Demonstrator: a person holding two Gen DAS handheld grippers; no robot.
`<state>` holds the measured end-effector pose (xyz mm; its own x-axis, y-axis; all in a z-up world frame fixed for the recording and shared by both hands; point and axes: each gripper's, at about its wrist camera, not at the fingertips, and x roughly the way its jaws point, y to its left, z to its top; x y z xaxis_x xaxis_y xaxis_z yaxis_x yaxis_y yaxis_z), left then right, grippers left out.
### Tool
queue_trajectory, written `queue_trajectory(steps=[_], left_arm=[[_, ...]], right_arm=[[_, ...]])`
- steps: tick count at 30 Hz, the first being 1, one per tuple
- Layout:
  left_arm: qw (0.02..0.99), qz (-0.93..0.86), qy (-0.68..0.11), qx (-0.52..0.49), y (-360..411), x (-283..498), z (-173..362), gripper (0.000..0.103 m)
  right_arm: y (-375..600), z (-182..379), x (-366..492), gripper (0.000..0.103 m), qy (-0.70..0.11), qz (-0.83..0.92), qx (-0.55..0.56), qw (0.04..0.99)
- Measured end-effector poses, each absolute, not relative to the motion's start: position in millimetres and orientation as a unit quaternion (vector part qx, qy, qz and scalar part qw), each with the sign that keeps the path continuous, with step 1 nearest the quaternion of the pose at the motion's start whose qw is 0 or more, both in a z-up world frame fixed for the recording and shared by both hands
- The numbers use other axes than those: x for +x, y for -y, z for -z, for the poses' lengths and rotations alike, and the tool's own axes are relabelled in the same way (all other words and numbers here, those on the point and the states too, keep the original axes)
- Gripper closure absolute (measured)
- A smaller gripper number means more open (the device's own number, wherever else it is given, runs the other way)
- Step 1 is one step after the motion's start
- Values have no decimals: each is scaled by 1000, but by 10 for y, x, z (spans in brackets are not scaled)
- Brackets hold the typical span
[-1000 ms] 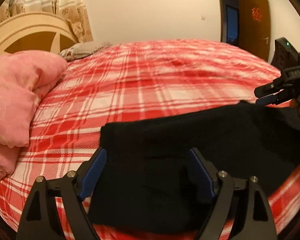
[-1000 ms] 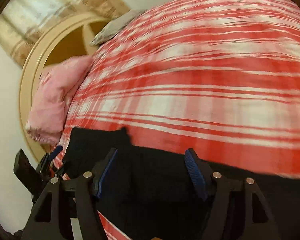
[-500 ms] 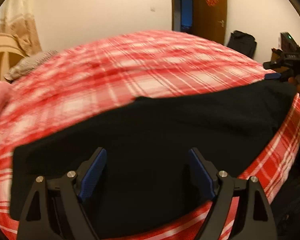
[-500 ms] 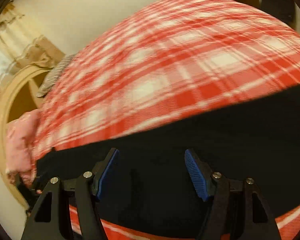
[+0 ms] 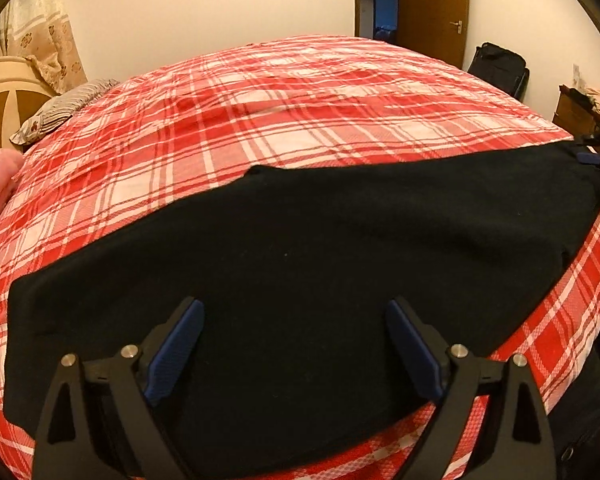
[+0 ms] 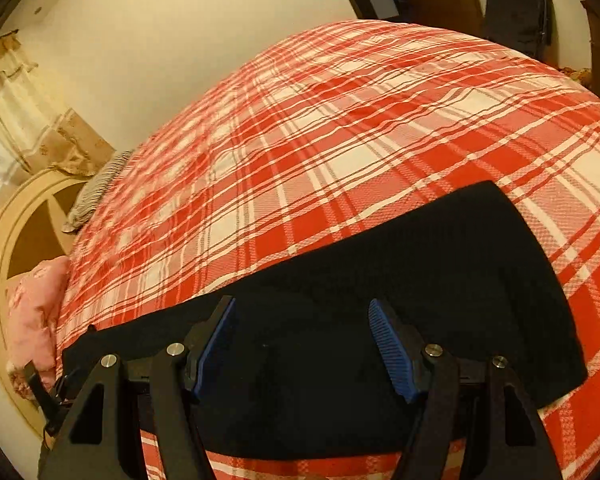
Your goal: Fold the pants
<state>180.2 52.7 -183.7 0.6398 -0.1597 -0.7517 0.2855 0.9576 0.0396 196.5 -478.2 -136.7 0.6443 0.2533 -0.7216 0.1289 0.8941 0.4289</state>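
The black pants lie flat in a long band across the near side of the red plaid bed. Low over their near edge hangs my left gripper. Its jaws are opening, the blue pads stand wide apart, and nothing is pinched between them. My right gripper hovers open over the other end of the pants, its pads clear of the cloth. It also shows as a small shape at the far right end of the pants, the right gripper, in the left wrist view.
A pink quilt and a grey striped pillow lie by the cream headboard on the left. A brown door and a black bag stand beyond the far side of the bed. Its near edge runs just below both grippers.
Both views have swung to the right along the pants, the right gripper travelling farther toward their far end. The pink quilt has slid to the frame edge. The left pads stand slightly wider.
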Motion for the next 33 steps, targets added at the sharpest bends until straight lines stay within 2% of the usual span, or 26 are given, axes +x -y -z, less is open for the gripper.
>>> queue_trajectory(steps=[4, 12, 18, 20, 23, 25, 29, 30, 31, 33], left_arm=[[901, 117, -411, 78, -507, 1814, 1837, 5], [905, 96, -402, 105, -534, 1812, 1705, 5], [921, -29, -375, 106, -1453, 1894, 1443, 5], [919, -74, -378, 87, -1821, 1963, 1422, 9], [907, -84, -412, 27, -2275, 2091, 1550, 16], [897, -74, -435, -14, -2410, 2177, 1697, 35], [902, -67, -426, -27, -2363, 2202, 1785, 36], [903, -62, -424, -31, -2352, 2205, 1779, 41], [905, -55, -420, -34, -2364, 2195, 1772, 63], [907, -49, -418, -24, -2337, 2203, 1743, 78]], right_arm=[[4699, 1376, 1979, 34, -425, -30, 192, 884], [4768, 1362, 1889, 34, -397, -43, 212, 892], [4807, 1330, 1827, 34, -375, -49, 229, 897], [4807, 1307, 1809, 34, -371, -50, 229, 898], [4815, 1198, 1693, 34, -347, -53, 229, 908], [4848, 1100, 1604, 34, -328, -50, 225, 916], [5073, 855, 1339, 34, -279, -8, 219, 935], [5181, 804, 1267, 34, -271, 15, 220, 937], [5279, 777, 1227, 34, -269, 34, 222, 937], [5531, 779, 1150, 34, -278, 71, 233, 929]])
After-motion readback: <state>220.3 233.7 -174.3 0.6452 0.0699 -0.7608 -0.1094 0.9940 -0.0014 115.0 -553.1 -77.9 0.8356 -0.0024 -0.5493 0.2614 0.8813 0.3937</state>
